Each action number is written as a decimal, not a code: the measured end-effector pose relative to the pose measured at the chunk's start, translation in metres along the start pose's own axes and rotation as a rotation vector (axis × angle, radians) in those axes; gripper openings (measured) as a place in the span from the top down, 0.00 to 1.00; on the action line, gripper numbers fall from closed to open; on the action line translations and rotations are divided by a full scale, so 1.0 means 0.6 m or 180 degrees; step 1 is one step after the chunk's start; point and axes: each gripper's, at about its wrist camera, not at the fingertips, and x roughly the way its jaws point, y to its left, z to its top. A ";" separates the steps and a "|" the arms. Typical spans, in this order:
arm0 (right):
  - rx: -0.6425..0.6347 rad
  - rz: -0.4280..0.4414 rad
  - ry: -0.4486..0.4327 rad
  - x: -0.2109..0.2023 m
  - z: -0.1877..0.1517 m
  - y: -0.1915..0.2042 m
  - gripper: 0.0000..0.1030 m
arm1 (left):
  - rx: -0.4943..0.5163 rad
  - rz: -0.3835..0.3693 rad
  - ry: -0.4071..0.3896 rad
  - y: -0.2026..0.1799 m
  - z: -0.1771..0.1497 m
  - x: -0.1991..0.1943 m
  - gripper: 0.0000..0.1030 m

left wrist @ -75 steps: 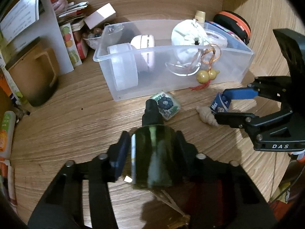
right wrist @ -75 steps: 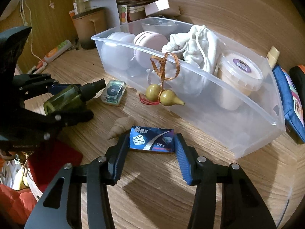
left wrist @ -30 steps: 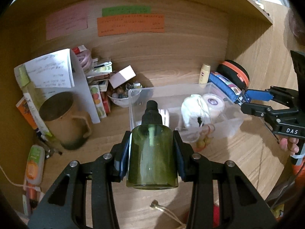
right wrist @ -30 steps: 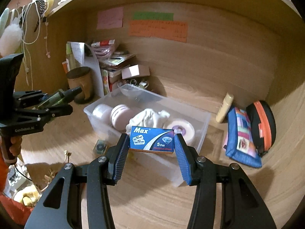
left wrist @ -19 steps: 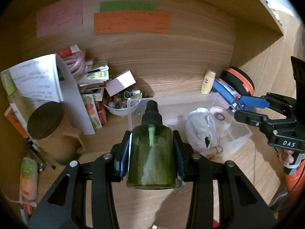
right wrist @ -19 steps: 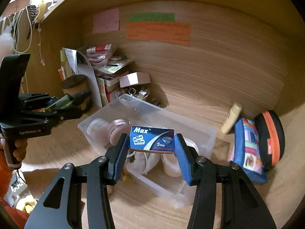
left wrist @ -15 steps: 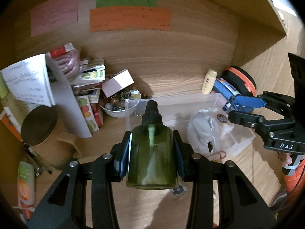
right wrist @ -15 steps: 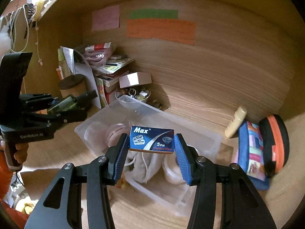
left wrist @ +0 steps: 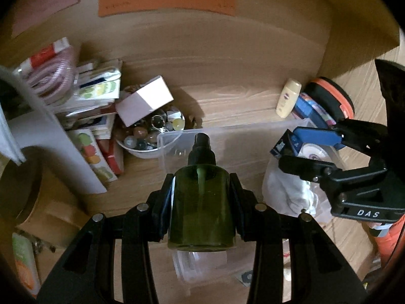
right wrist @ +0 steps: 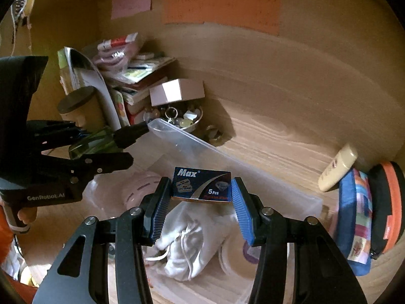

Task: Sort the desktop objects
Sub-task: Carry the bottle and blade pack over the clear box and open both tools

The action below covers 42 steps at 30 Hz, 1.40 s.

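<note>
Left gripper [left wrist: 201, 197] clamped on green bottle [left wrist: 201, 202], cap pointing up-frame toward bin [left wrist: 174, 139]. Right gripper [right wrist: 201, 201] clamped on blue box [right wrist: 201, 185], held flat, centre of right view, above bin interior.

Step in hand, as judged: carry both items over the bin and release inside.

- Bring each item fully past the bin wall before opening the jaws.
- Lower close to the contents; avoid a long drop.
- Place bottle in the free upper-left corner of the bin, cap clear of the rim.
- Place box on a flat spot, not on the soft pouch [right wrist: 192, 243], where sliding is likely.
- Keep grippers apart while releasing.

Bin contents: white pouch at centre, round pink case [right wrist: 141, 190] at left, tub [right wrist: 243, 255] at lower right. Bowl [right wrist: 177, 121] behind the bin, upper centre: beads, rings, small trinkets.
</note>
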 end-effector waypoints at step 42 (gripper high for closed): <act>-0.0200 -0.0210 0.0567 0.066 -0.005 0.001 0.45 | 0.0228 0.0167 0.0092 -0.028 0.000 0.029 0.41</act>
